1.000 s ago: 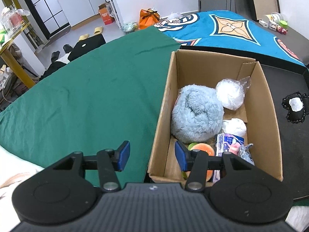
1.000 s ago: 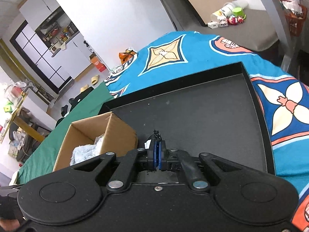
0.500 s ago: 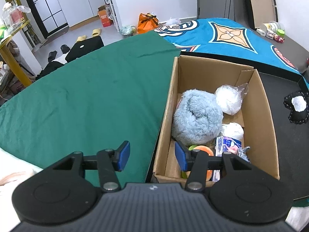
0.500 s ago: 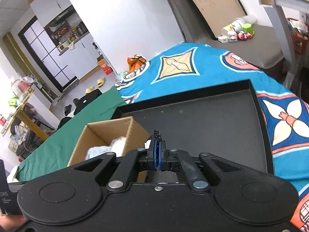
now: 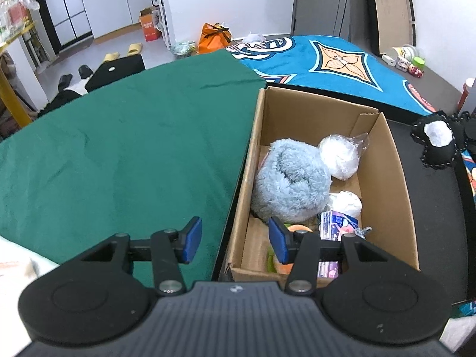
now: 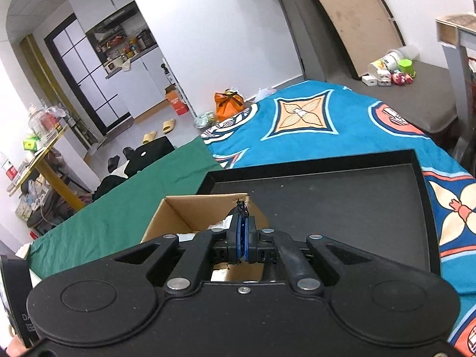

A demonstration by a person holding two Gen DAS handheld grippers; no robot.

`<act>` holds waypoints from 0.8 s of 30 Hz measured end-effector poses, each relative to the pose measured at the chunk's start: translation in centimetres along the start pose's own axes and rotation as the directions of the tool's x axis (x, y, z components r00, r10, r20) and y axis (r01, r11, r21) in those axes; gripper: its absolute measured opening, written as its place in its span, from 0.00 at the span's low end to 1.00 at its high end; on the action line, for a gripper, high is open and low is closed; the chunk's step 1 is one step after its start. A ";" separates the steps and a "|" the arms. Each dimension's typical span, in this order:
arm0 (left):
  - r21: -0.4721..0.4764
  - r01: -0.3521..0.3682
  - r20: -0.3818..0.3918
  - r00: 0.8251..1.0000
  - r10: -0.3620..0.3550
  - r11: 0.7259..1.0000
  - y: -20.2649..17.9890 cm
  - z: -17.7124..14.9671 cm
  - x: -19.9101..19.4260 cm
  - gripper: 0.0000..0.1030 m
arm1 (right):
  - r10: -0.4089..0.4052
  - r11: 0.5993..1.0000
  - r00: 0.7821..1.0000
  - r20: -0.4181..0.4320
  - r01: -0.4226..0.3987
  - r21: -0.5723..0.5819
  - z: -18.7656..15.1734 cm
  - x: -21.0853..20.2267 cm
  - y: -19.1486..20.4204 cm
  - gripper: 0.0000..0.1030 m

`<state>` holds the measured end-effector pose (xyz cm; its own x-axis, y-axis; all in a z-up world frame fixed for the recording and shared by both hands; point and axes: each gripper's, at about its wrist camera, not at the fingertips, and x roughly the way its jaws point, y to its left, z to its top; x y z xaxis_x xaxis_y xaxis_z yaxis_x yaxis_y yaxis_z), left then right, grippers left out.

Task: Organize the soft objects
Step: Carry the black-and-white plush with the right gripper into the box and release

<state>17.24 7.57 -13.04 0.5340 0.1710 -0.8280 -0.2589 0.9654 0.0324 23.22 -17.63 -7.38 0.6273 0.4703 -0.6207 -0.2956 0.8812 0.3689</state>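
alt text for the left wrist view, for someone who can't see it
An open cardboard box on a black tray holds a fluffy grey-blue plush, white bagged items and small packets. The left gripper hovers at its near corner, jaws open and empty, beside a green cloth.
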 end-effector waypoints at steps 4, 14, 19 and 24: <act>-0.019 0.029 -0.004 1.000 -0.030 0.999 0.4 -0.2 0.3 0.43 | -0.003 1.000 1.000 -0.006 0.003 -0.029 0.0 0.5 1.5 0.02; -0.055 0.104 -0.019 0.994 -0.105 0.993 1.4 -0.4 1.1 0.15 | -0.041 0.996 0.999 -0.021 0.039 -0.081 -0.5 1.8 4.0 0.02; -0.076 0.115 -0.011 0.993 -0.116 0.990 1.9 -0.6 1.3 0.10 | -0.074 0.993 0.997 -0.020 0.072 -0.094 -0.7 2.4 4.7 0.03; -0.091 0.137 0.006 0.991 -0.137 0.986 2.5 -0.7 1.5 0.10 | -0.094 0.991 0.995 -0.013 0.092 -0.099 -1.1 3.2 5.5 0.08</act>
<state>16.83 10.14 -14.60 0.5694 0.0383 -0.8212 -0.2559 0.9576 -0.1327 22.76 -11.24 -8.08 0.6427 0.3857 -0.6619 -0.3063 0.9213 0.2395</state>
